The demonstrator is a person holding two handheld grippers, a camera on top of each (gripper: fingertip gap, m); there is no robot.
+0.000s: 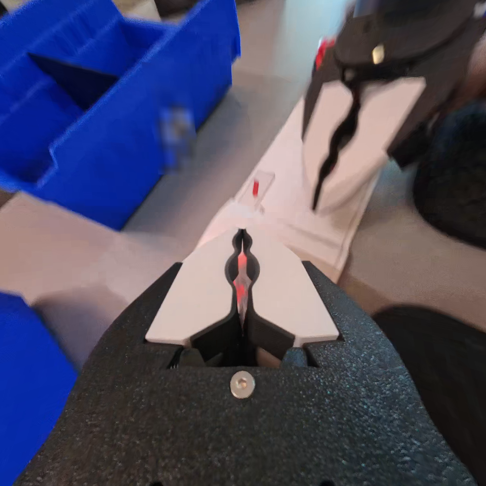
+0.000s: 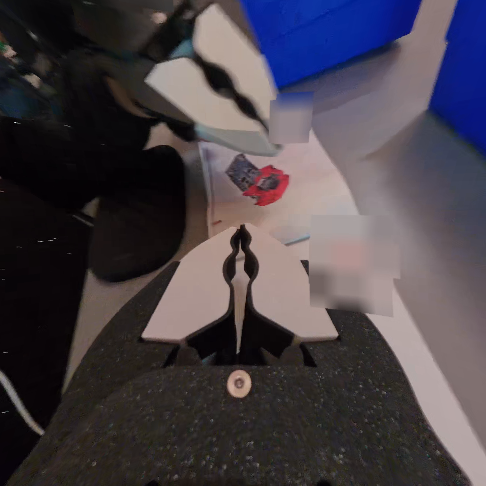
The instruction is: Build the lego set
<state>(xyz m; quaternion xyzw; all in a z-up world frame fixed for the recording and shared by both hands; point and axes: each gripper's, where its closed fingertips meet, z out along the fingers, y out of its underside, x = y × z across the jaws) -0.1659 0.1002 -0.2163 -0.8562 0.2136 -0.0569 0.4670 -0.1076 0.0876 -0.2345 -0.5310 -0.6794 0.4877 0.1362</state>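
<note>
Left wrist view: showing a small clear bag (image 1: 259, 188) with a red piece inside, lying on the white instruction sheet (image 1: 297, 231) just ahead of the left gripper (image 1: 242, 231). Showing also something red and glossy in the slot between this gripper's fingers, most likely seen through the gap from beneath; not possible to tell whether anything is pinched there. Jaws closed tip to tip, clenched. Hanging above the far end of the sheet, the right gripper (image 1: 315, 205), tips together too, blurred by motion. Standing to the left, a blue divided bin (image 1: 136, 126) on the grey table (image 1: 263, 86), its visible compartments looking bare, though blur is hiding much. Right wrist view: showing the partly built model (image 2: 259, 181), a dark grey studded plate joined to a red block, resting on the same white sheet (image 2: 323, 184) ahead of the right gripper (image 2: 241, 228). Jaws shut, with only a pale sliver showing in the slot, seemingly holding nothing. Left gripper (image 2: 265, 126) reaching in from above, well clear of the model. Blue bin wall (image 2: 328, 44) rising behind. Judging progress: only a small first assembly standing together, at least one bagged piece waiting unopened, so the build appearing to be in an early stage, with most of the fitting yet to do. Neither claw touching the model at this moment.
</note>
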